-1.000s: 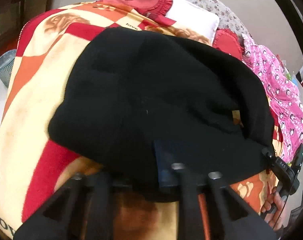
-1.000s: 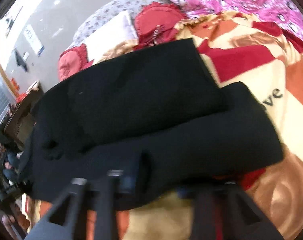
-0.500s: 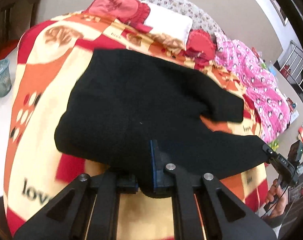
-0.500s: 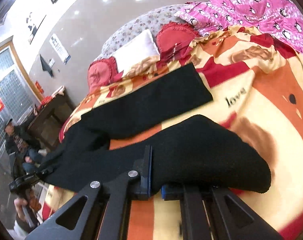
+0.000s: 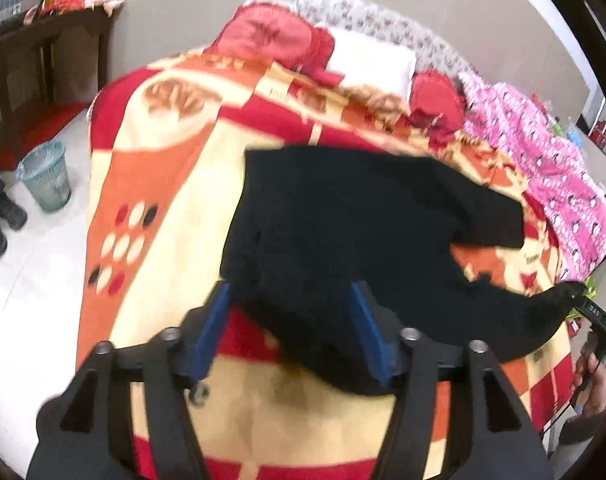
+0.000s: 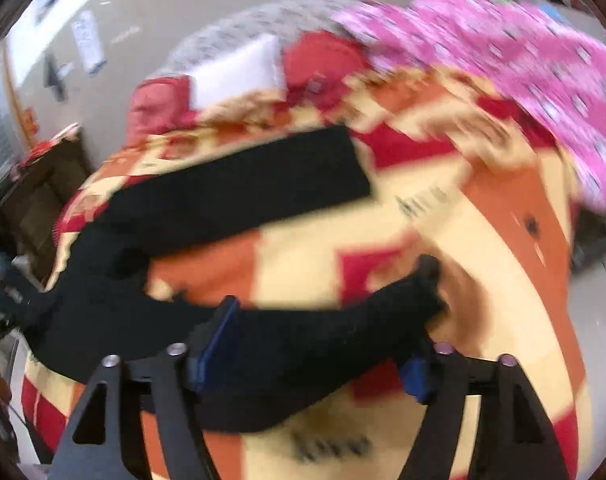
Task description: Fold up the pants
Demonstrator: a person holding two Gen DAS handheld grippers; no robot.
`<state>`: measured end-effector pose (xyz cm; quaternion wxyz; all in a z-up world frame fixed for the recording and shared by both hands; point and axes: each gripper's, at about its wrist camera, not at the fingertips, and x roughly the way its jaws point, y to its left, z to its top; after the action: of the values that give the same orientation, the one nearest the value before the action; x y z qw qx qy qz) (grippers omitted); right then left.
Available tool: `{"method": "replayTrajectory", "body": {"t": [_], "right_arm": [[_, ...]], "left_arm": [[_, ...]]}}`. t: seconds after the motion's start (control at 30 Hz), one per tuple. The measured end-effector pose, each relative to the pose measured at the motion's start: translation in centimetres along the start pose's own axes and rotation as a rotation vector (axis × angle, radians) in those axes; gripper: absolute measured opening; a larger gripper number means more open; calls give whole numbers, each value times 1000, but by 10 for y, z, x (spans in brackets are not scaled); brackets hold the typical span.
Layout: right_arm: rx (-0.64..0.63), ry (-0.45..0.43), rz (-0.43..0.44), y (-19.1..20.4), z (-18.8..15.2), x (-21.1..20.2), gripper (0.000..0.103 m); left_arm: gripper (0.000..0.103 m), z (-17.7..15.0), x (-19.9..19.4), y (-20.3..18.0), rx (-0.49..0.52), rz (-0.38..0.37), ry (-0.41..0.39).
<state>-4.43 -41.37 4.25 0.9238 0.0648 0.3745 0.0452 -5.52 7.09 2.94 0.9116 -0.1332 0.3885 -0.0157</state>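
1. Bed blanket [image 5: 171,184]: big plush fleece w/ red, orange and cream blocks, soft and giving; pants are best smoothed flat on it before any fold is made
2. Black pants [image 5: 363,232]: thick matte knit, limp, laid across the blanket w/ legs splayed apart; legs should be brought one over the other, edges matched
3. Left gripper [image 5: 291,332]: jaws have just been opening, now apart, waist-end cloth between the blue pads but not pinched
4. Right gripper [image 6: 323,344]: likewise just opened, leg cloth lying loose between the jaws; regrip at the hem is advised
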Motion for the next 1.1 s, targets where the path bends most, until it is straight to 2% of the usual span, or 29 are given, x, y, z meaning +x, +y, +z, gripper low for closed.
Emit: {"method": "replayTrajectory", "body": {"t": [0.03,0.1,0.17,0.2,0.3,0.4,0.53,0.67,0.7,0.73,0.8,1.1], "right_arm": [[-55,-16,30,15,10,5,87],[-180,-33,63,49,29,23,89],[-291,-13,101,83,45,47,89],[-349,-4,121,102,53,60,89],[-487,-3,179,153,75,90,90],[-586,-10,233,195,89,117,96],[-709,-6,251,239,96,151,99],[-801,22,202,266,99,192,97],[-816,38,202,268,97,199,88],[-823,52,210,269,93,203,58],[-810,95,232,271,86,204,15],[-797,-40,279,253,47,112,11]], "left_arm": [[70,6,2,-2,1,1,-10],[70,13,6,-8,6,-21,-9],[78,20,14,-17,10,-51,-6],[86,25,23,-23,16,-71,5],[86,26,42,-31,20,-80,23],[86,25,70,-33,22,-69,79],[86,23,92,-21,-11,-50,105],[86,23,94,-13,-26,-54,106],[86,23,92,-11,-25,-50,103],[86,23,89,-10,-24,-46,101],[86,23,80,-5,-35,-44,88],[86,17,33,14,-145,-85,4]]}}
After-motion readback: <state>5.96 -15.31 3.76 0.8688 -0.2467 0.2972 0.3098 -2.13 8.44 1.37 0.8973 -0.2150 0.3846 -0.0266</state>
